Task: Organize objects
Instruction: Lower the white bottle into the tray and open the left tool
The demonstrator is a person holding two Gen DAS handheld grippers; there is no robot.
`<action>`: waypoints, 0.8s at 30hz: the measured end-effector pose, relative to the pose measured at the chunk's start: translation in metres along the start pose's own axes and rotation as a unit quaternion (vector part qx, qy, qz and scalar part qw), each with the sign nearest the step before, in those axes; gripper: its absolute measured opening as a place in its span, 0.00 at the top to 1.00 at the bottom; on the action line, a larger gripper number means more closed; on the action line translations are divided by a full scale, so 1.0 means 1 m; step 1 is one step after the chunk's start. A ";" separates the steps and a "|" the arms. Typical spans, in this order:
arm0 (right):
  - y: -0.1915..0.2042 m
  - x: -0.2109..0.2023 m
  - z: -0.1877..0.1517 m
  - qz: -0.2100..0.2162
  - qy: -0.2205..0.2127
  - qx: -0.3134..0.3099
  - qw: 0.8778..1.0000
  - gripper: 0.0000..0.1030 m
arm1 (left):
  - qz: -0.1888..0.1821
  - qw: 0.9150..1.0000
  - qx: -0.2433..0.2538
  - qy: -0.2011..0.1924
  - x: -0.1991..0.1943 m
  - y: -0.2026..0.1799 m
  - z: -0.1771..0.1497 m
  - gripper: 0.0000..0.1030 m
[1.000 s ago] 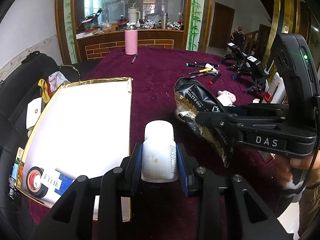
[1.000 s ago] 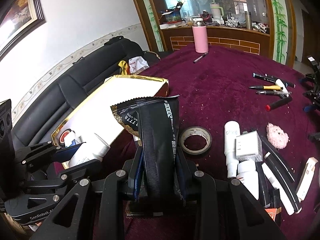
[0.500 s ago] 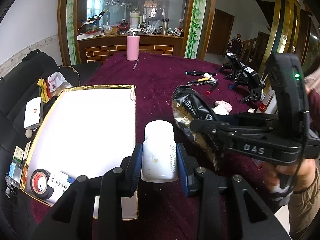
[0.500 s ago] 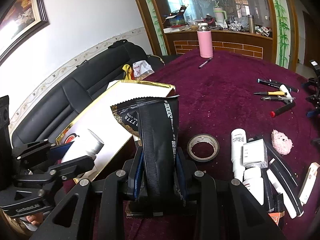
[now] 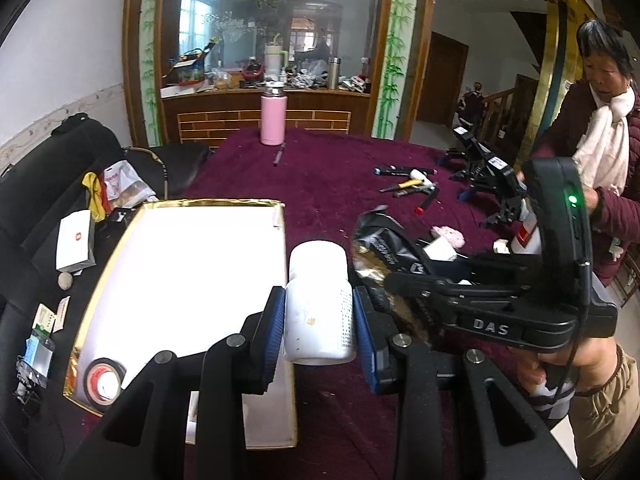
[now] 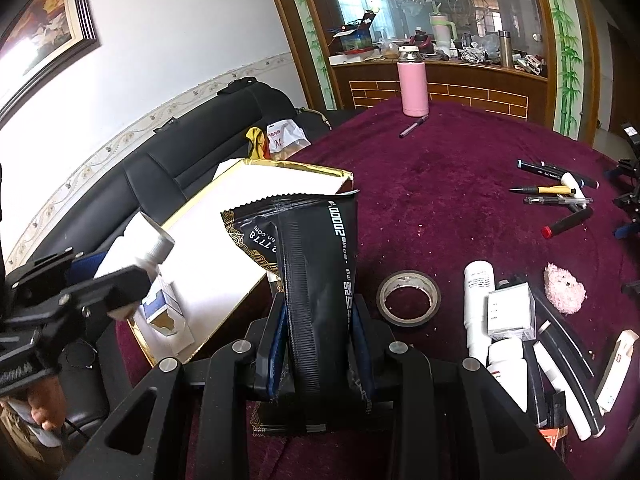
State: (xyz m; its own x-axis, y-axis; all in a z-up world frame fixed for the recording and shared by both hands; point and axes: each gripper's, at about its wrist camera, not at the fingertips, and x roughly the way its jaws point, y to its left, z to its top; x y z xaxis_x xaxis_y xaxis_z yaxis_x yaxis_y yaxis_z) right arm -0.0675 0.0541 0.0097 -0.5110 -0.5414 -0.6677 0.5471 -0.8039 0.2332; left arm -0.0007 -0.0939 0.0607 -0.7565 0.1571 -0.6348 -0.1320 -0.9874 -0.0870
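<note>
While I hold both loads above the gold-edged box [image 5: 120,280], the left gripper [image 5: 319,322] is clamped on a white pill bottle [image 5: 320,304] just beside the box's near-right edge; the right gripper [image 6: 320,320] is clamped on a black foil pouch [image 6: 316,264] beside that box. Risk: the smooth bottle may slip, or the limp pouch fold and snag the box wall. Inside the box: a tape roll [image 5: 102,380] and a small blue-and-white carton [image 6: 168,312].

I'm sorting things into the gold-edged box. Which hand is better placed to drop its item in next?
Likely left: the left gripper holds the white bottle at the box edge; the right gripper's black pouch is beside it.
</note>
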 end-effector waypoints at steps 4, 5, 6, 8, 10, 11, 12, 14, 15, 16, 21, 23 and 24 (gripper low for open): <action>0.004 0.003 0.001 0.003 0.001 -0.004 1.000 0.69 | 0.013 1.000 -0.013 -0.005 -0.002 0.015 0.003 0.69; 0.005 0.004 0.002 0.003 0.002 -0.005 1.000 0.69 | 0.017 1.000 -0.017 -0.006 -0.003 0.019 0.003 0.69; 0.006 0.006 0.002 0.004 0.002 -0.005 1.000 0.69 | 0.022 1.000 -0.021 -0.008 -0.003 0.023 0.003 0.69; 0.006 0.008 0.002 0.005 0.004 -0.005 1.000 0.69 | 0.027 0.999 -0.026 -0.008 -0.003 0.030 0.004 0.69; 0.006 0.010 0.002 0.005 0.006 -0.005 1.000 0.69 | 0.033 0.999 -0.030 -0.007 -0.002 0.036 0.003 0.69; 0.006 0.011 0.003 0.005 0.006 -0.004 1.000 0.69 | 0.035 0.999 -0.033 -0.006 -0.001 0.040 0.003 0.69; 0.006 0.012 0.003 0.005 0.007 -0.004 1.000 0.69 | 0.037 0.999 -0.036 -0.006 0.001 0.043 0.002 0.69; 0.006 0.015 0.005 0.004 0.010 -0.004 1.000 0.69 | 0.039 0.998 -0.043 -0.003 0.004 0.050 0.002 0.69; 0.006 0.016 0.006 0.004 0.011 -0.004 1.000 0.69 | 0.041 0.998 -0.047 -0.002 0.006 0.053 0.002 0.69; 0.006 0.018 0.007 0.004 0.012 -0.005 1.000 0.69 | 0.042 0.998 -0.049 -0.002 0.007 0.056 0.001 0.69; 0.012 0.025 0.012 0.006 0.016 -0.010 1.000 0.69 | 0.051 0.997 -0.060 0.002 0.013 0.077 0.001 0.69; 0.017 0.029 0.015 0.008 0.018 -0.013 1.000 0.69 | 0.057 0.996 -0.061 0.003 0.016 0.087 0.003 0.69; 0.019 0.031 0.017 0.009 0.018 -0.015 1.000 0.69 | 0.061 0.996 -0.064 0.006 0.019 0.096 0.004 0.69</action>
State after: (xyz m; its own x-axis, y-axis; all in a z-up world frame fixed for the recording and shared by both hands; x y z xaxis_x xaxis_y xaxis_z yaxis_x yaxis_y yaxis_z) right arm -0.0838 0.0176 0.0051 -0.4761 -0.5463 -0.6892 0.5757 -0.7860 0.2253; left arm -0.0306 -0.1854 0.0437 -0.7539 0.0361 -0.6560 0.0434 -0.9936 -0.1046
